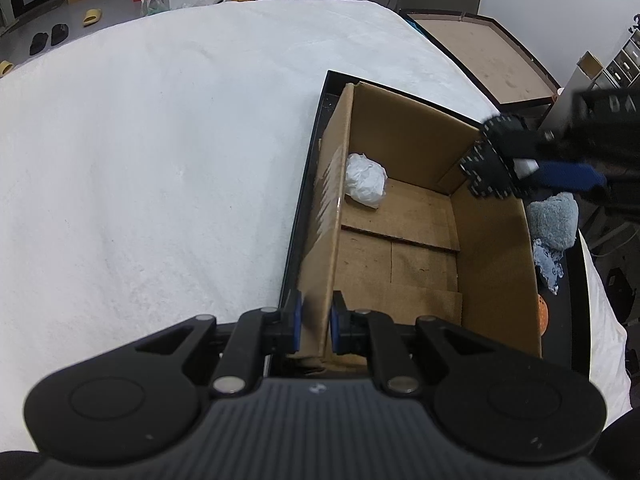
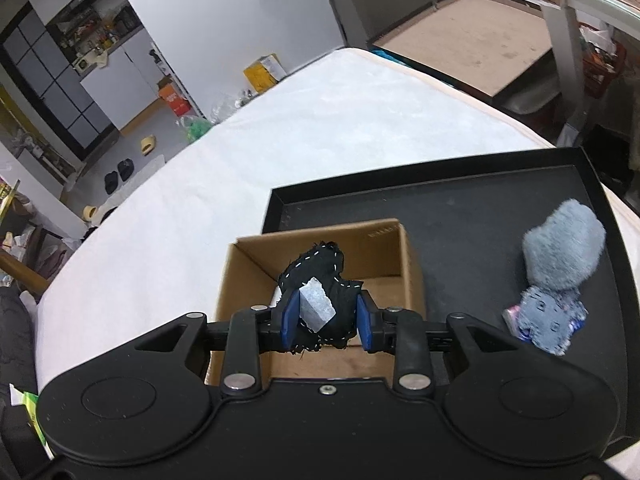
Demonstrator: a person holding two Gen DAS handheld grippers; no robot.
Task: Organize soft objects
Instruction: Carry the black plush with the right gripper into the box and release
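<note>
Brown cardboard sits pinched between the blue pads of the left gripper (image 1: 316, 322): its jaws are nearly together, clamped on the near end of the left wall of the cardboard box (image 1: 496, 272), one pad outside the wall and one inside. The box is open at the top and stands in a black tray (image 2: 460, 208) on a white padded surface (image 1: 160, 160).

The right gripper (image 2: 327, 316) carries a black fabric piece with white stitching (image 2: 320, 276) between its blue pads, with a small grey tag (image 2: 317, 307) lying against the cloth. The jaws stand at a narrow gap; the left pad seems to touch the cloth, but at the right pad it is hard to tell whether contact remains. The piece hangs above the box opening, over the right wall in the left wrist view, its long axis running out from the pads towards the box's far wall.

On the box floor, in the far left corner, lies a crumpled white wad (image 1: 365, 180). Outside the box, to its right on the tray, a fluffy grey-blue soft item (image 2: 562, 250) rests touching a patterned blue-grey cloth (image 2: 546, 320); an orange perforated object (image 1: 542, 314) shows just past the right wall
</note>
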